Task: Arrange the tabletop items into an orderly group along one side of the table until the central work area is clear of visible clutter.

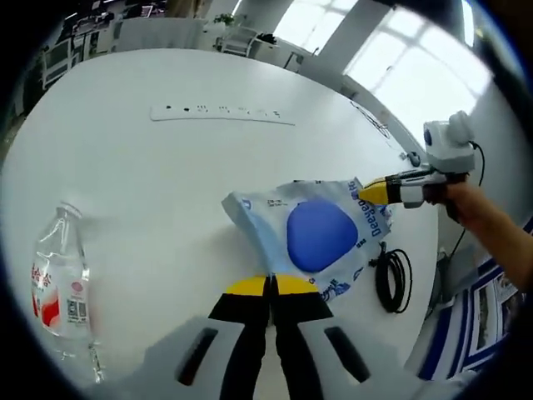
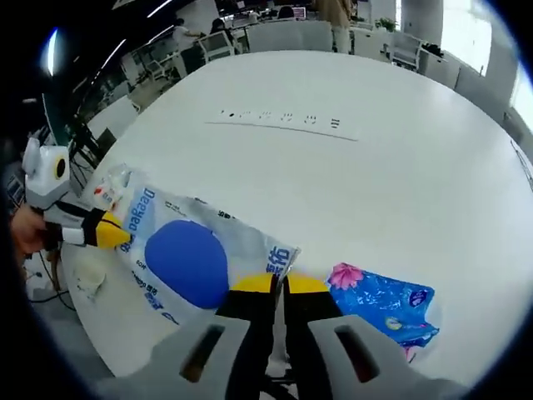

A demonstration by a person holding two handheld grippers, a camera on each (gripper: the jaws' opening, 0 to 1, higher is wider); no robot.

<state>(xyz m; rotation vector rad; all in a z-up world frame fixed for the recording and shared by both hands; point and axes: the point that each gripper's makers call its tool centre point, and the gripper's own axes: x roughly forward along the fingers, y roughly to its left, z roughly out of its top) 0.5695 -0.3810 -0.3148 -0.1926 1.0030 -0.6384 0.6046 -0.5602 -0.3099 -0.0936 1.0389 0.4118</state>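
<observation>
The left gripper (image 1: pixel 271 287) has its jaws pressed together on the near edge of the white plastic tissue pack with a blue oval (image 1: pixel 312 233). The right gripper (image 2: pixel 275 287) is closed on the opposite edge, so both hold the same pack just above the white round table (image 1: pixel 166 175).

To the left of the left gripper lies a clear plastic water bottle with a red label (image 1: pixel 60 283); to its right, a coiled black cable (image 1: pixel 393 279). Beside the right gripper lies a small blue flowered tissue packet (image 2: pixel 383 304). Further ahead is a white power strip (image 1: pixel 221 114).

The items lie scattered, so the grouping seems hardly begun.
</observation>
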